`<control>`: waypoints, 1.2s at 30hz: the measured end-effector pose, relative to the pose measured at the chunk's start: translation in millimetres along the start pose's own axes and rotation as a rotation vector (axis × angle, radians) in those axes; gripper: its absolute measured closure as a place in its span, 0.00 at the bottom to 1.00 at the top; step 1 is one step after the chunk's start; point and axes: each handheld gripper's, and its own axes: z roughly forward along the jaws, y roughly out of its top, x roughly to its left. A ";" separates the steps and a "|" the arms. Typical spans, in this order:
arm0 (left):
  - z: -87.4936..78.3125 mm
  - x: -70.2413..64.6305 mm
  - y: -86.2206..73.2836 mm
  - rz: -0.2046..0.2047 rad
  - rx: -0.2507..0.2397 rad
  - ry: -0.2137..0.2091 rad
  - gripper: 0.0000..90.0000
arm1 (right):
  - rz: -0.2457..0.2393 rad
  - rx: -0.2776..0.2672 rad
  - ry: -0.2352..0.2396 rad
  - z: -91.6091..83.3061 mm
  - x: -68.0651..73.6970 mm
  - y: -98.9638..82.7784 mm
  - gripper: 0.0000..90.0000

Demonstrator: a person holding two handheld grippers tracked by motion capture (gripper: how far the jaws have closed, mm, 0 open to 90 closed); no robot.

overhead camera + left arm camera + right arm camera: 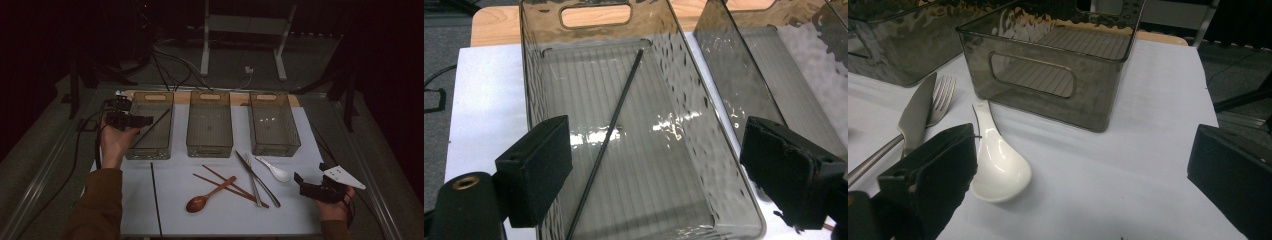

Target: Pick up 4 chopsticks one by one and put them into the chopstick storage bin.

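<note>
left gripper view: the left gripper (651,175) is spread above the bin (531,125), the chopstick (611,132) lying inside, apparently sorted; right gripper (1073,185) spread too.

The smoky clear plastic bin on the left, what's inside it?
One thin black chopstick lies slantwise inside the left smoky clear plastic bin. The left gripper, jaws open, hides part of the bin's near end.

I'm seeing bare mat right of the white spoon (998,165); the right bin (1048,70) is blocking just behind it.
</note>
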 end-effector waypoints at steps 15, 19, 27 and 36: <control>-12.3 -19.4 -19.9 0.028 0.006 0.014 0.17 | 0.002 0.000 0.003 0.3 0.2 0.1 0.00; -13.8 -22.9 -27.0 0.032 0.008 0.016 0.18 | -0.001 0.002 0.004 0.6 0.6 0.3 0.00; -13.1 -28.8 -42.3 0.038 0.026 0.016 0.18 | -0.002 0.002 0.005 0.8 1.0 0.3 0.00; -13.7 -36.8 -59.1 0.035 0.035 0.006 0.18 | -0.001 0.001 0.004 0.7 1.0 0.3 0.00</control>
